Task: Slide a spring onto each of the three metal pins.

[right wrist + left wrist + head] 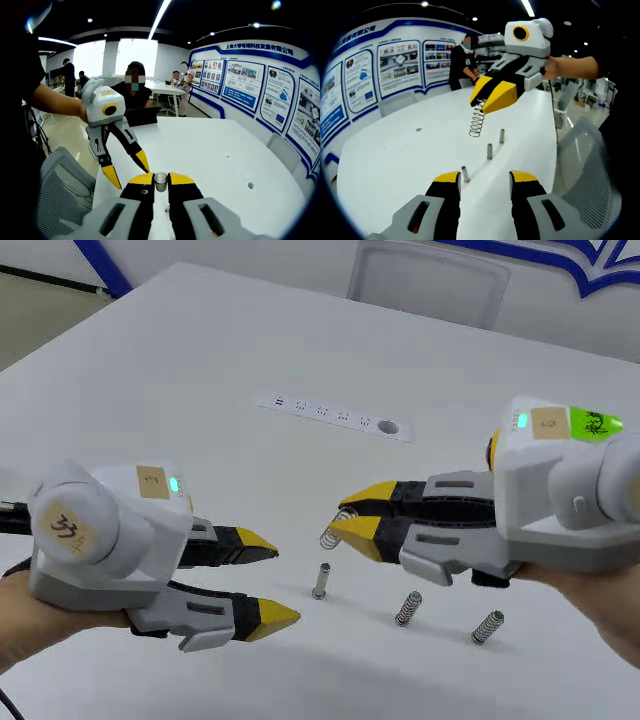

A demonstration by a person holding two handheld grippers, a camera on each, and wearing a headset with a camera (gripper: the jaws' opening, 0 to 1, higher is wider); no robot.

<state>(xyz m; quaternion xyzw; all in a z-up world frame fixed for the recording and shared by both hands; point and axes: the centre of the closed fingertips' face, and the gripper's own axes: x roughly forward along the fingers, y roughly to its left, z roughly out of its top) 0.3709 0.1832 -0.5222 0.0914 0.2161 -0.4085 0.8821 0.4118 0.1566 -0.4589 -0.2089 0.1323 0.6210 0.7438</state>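
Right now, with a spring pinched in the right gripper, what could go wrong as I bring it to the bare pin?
The spring hangs tilted by one end from the right gripper, so its free end may miss the bare pin or catch on its top. The pin is slim and upright; if merely standing, a finger could tip it. The open left gripper sits close and could knock it.

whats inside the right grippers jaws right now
A spring, pinched by one end in the right gripper, with the rest hanging free above the table. The coils clamped between the jaws are covered, so how many are gripped cannot be told.
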